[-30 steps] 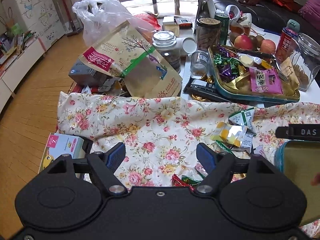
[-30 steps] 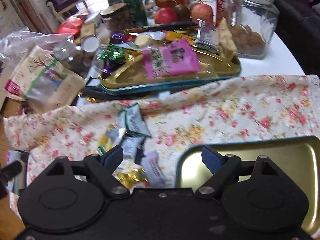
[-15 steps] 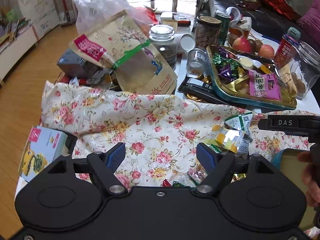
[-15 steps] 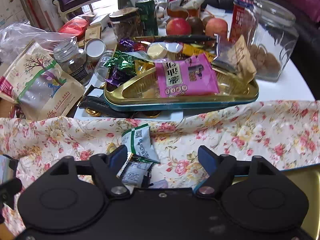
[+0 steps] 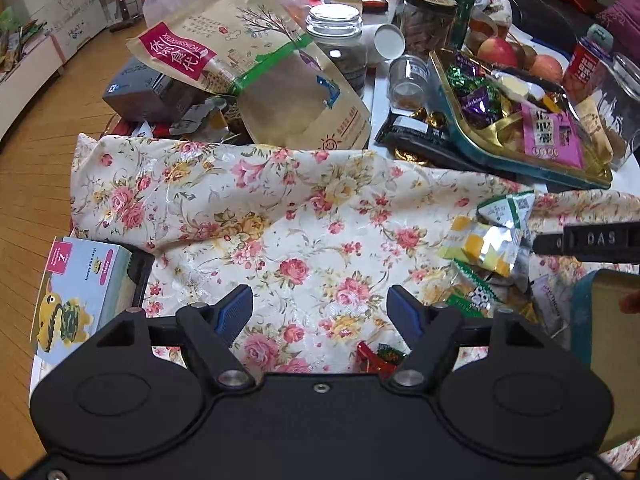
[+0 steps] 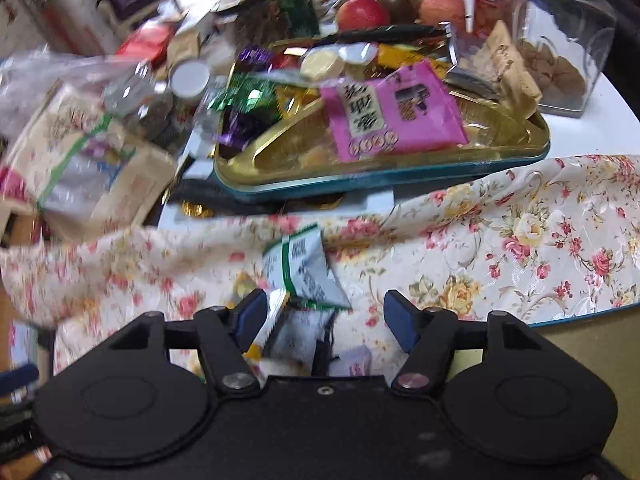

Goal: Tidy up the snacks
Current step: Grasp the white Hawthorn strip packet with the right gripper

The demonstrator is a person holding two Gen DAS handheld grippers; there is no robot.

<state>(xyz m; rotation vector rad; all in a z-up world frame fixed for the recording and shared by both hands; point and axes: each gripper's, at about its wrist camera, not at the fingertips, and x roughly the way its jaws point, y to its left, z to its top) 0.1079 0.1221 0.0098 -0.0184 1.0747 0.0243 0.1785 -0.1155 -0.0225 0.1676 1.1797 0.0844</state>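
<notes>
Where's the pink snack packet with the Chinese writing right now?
The pink snack packet lies in the gold tray with the teal rim, upper middle of the right wrist view, beside the clear cookie jar.

The left black two-finger tool with blue pads (image 5: 321, 314) fills the lower part of its frame, pointing steeply down, its jaws wide apart and just closing a little, nothing between them. The right black tool with blue pads (image 6: 326, 316) sits likewise at the bottom of its frame, jaws narrowing yet apart, gripping nothing. A fingertip (image 5: 631, 303) shows at the right edge.
</notes>
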